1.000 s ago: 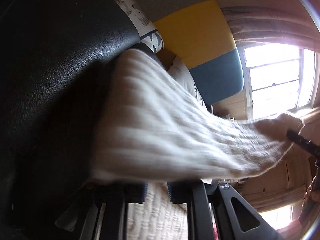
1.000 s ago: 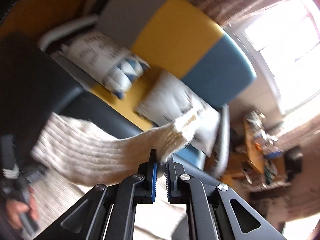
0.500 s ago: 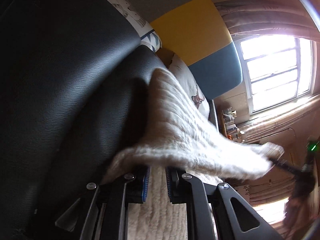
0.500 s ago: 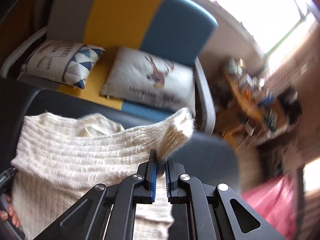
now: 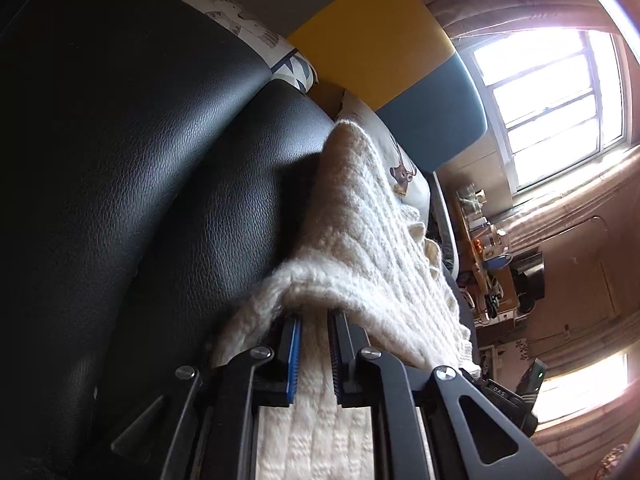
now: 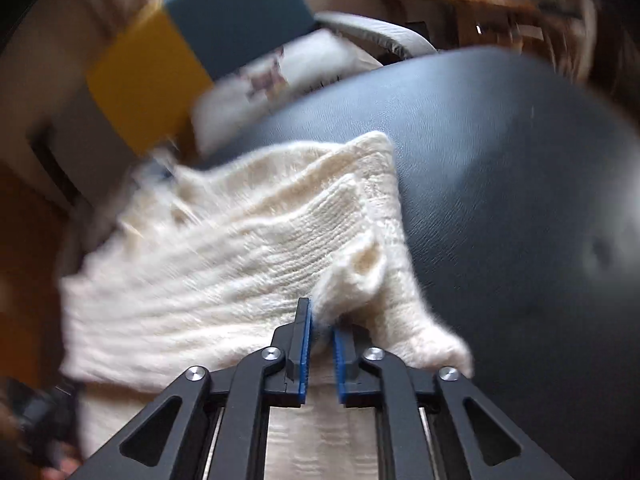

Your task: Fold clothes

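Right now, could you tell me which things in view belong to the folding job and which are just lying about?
In the job:
cream knit sweater
left gripper
right gripper
black leather seat it lies on

Lying about:
deer-print cushion
triangle-print cushion
yellow and blue sofa back
cluttered desk
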The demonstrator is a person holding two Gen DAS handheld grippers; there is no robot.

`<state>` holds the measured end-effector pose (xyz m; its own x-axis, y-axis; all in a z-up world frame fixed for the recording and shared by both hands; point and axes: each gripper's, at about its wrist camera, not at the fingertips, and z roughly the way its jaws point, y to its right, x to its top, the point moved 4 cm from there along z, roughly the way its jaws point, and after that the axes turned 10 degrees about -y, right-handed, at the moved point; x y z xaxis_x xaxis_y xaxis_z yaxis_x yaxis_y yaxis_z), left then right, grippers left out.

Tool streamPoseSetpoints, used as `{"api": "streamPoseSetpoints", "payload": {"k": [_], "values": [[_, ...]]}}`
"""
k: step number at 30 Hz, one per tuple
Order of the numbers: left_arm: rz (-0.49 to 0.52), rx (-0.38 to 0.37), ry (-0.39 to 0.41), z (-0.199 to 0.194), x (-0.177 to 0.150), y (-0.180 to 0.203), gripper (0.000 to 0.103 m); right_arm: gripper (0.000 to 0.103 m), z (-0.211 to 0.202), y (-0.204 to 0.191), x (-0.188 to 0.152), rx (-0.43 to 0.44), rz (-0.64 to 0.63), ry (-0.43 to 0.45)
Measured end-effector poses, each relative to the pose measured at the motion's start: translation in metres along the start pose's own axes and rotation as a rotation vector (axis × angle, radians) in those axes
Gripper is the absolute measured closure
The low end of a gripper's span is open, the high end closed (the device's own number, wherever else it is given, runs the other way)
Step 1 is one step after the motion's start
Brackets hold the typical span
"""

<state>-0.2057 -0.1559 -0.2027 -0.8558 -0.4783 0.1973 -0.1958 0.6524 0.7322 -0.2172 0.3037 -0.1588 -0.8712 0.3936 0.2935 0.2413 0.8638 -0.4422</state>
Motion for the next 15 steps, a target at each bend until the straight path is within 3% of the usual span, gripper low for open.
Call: {"api": "streamPoseSetpoints", "payload": {"k": [2, 5, 8, 12, 15], "values": [[-0.001, -0.005, -0.001, -0.004, -0.003, 0.002, 0.090, 0.082, -0.002, 0.015, -0.003, 0.141, 0.090, 0.020], [-0.007, -0.030, 0.000, -0.011, -0.010, 0.005, 0.088, 0.082, -0.004, 0.030, -0.003, 0.285, 0.195, 0.066], [-0.022, -0.086, 0.016, -0.019, -0.014, 0.009, 0.088, 0.081, 0.000, 0.026, -0.002, 0.314, 0.194, 0.080], [-0.078, -0.160, 0.047, -0.031, -0.016, 0.009, 0.085, 0.084, 0.000, 0.003, 0.003, 0.168, 0.043, 0.077], [-0.152, -0.193, 0.031, -0.034, -0.018, -0.001, 0.083, 0.085, -0.003, -0.018, 0.015, 0.107, -0.083, 0.067]]}}
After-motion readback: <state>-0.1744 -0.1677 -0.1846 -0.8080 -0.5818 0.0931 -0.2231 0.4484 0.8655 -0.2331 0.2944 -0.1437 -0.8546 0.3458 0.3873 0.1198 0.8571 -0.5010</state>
